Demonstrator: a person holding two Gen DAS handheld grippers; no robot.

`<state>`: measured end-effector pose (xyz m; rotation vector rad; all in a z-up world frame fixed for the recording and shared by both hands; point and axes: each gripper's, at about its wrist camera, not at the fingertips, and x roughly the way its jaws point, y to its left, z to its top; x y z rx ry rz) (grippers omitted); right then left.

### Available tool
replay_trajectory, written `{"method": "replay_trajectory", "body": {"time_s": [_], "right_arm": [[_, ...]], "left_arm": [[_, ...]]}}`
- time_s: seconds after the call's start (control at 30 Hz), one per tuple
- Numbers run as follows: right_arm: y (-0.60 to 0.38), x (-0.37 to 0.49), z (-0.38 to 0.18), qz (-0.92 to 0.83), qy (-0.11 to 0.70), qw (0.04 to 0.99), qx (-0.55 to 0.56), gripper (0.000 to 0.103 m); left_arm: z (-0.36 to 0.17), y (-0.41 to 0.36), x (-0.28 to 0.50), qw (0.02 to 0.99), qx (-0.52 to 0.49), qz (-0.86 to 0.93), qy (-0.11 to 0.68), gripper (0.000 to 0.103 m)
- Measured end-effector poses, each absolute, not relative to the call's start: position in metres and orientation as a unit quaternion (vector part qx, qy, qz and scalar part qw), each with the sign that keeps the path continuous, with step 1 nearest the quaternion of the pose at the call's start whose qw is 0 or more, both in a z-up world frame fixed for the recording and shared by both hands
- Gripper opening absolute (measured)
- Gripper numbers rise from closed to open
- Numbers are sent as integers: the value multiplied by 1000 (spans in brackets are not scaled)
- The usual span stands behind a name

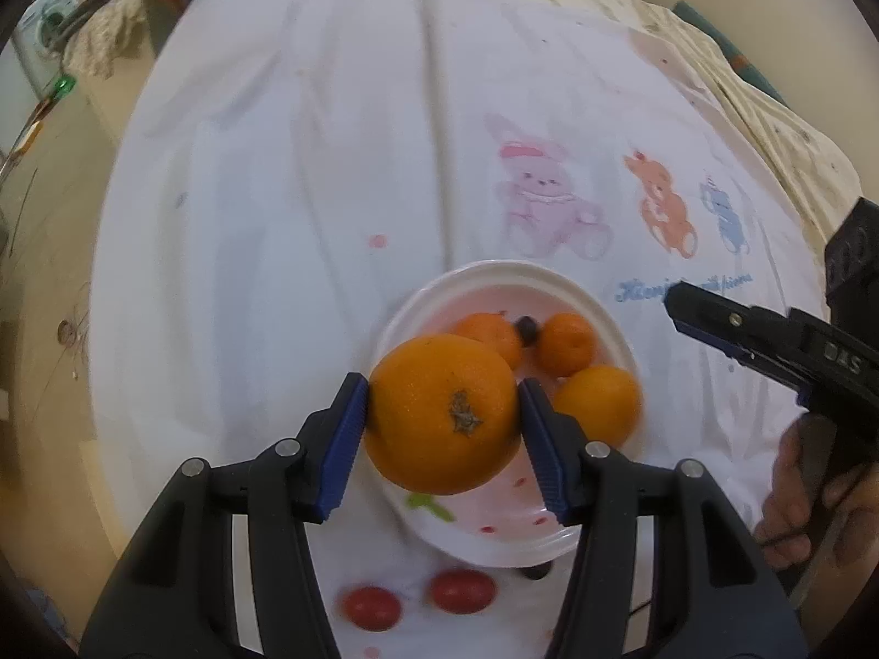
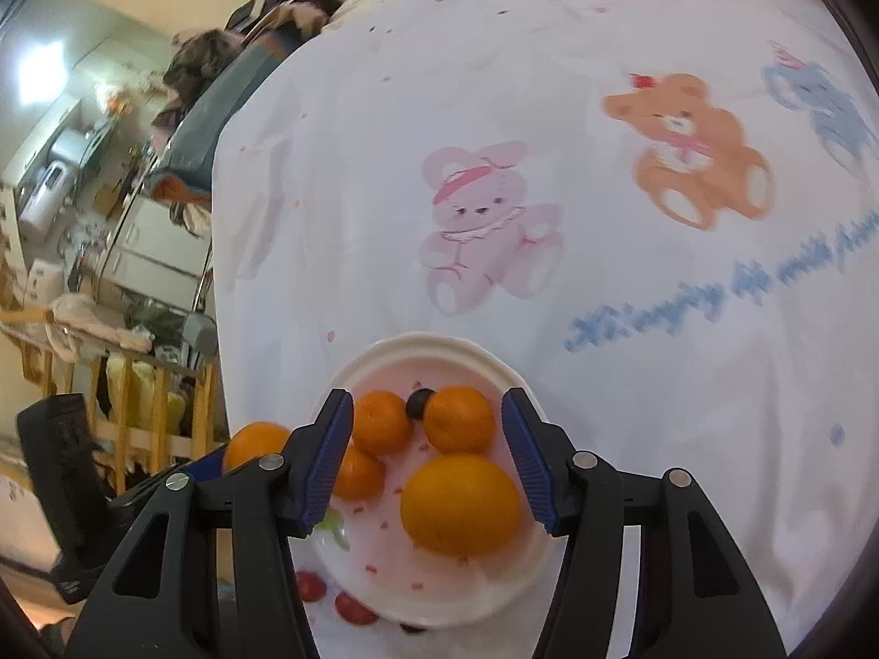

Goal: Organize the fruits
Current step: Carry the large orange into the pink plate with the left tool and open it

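Note:
My left gripper is shut on a large orange and holds it above the near-left rim of a white plate. The plate holds several smaller oranges and a dark grape. In the right wrist view my right gripper is open and empty just above the same plate, over an orange and two small ones. The held orange shows at the left there. Two red cherry tomatoes lie on the cloth before the plate.
A white cloth printed with pink, orange and blue bears covers the surface. Its left edge drops off to a cluttered room with a wooden rail. The right gripper and the hand holding it show at the right of the left wrist view.

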<state>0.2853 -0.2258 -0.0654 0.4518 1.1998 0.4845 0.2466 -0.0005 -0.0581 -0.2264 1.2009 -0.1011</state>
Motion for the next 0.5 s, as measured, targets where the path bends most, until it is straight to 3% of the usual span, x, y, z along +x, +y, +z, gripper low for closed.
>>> {"method": "replay_trajectory", "body": {"time_s": [0.2, 0.5], "right_arm": [[-258, 260, -52, 201, 548, 782, 220, 75], [-292, 236, -45, 175, 533, 786, 259, 85]], "left_arm": [[-57, -28, 260, 819, -94, -68, 562, 51], [-76, -51, 279, 812, -97, -68, 571, 52]]}}
